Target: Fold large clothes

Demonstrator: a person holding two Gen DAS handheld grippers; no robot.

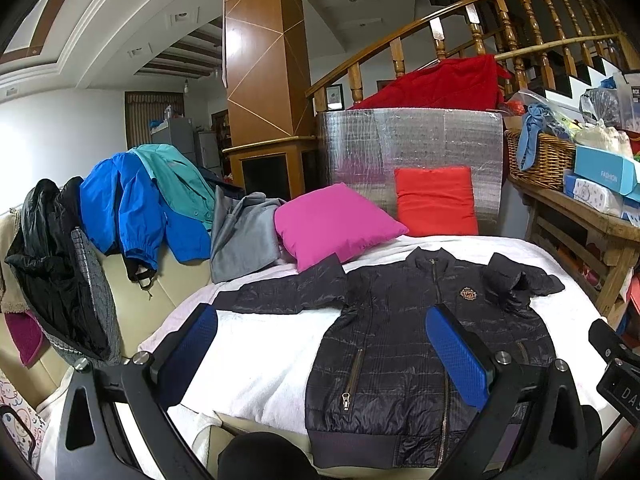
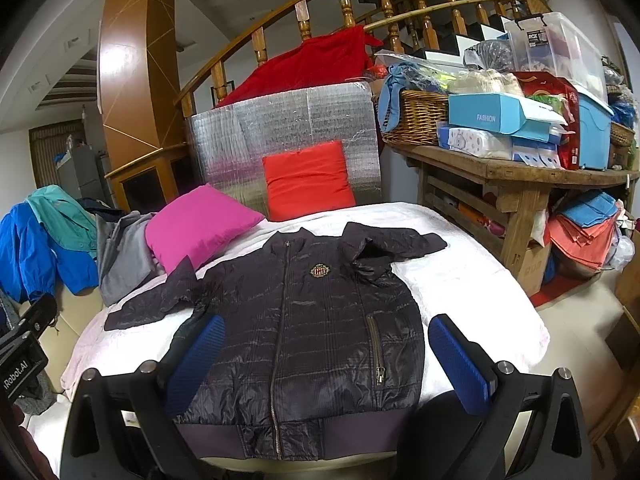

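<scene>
At the centre of both frames, a dark quilted jacket [image 2: 304, 320] lies face up on a white blanket [image 2: 472, 280]. The left gripper [image 1: 320, 356] and right gripper [image 2: 324, 364] hover above it, fingers apart. Light, soft, probably slippery; best taken at sleeve cuffs or hem.

The jacket [image 1: 400, 360] hem runs behind the left gripper [image 1: 320, 360] at the near edge. Its crest [image 2: 319, 270] is too small to read.
</scene>
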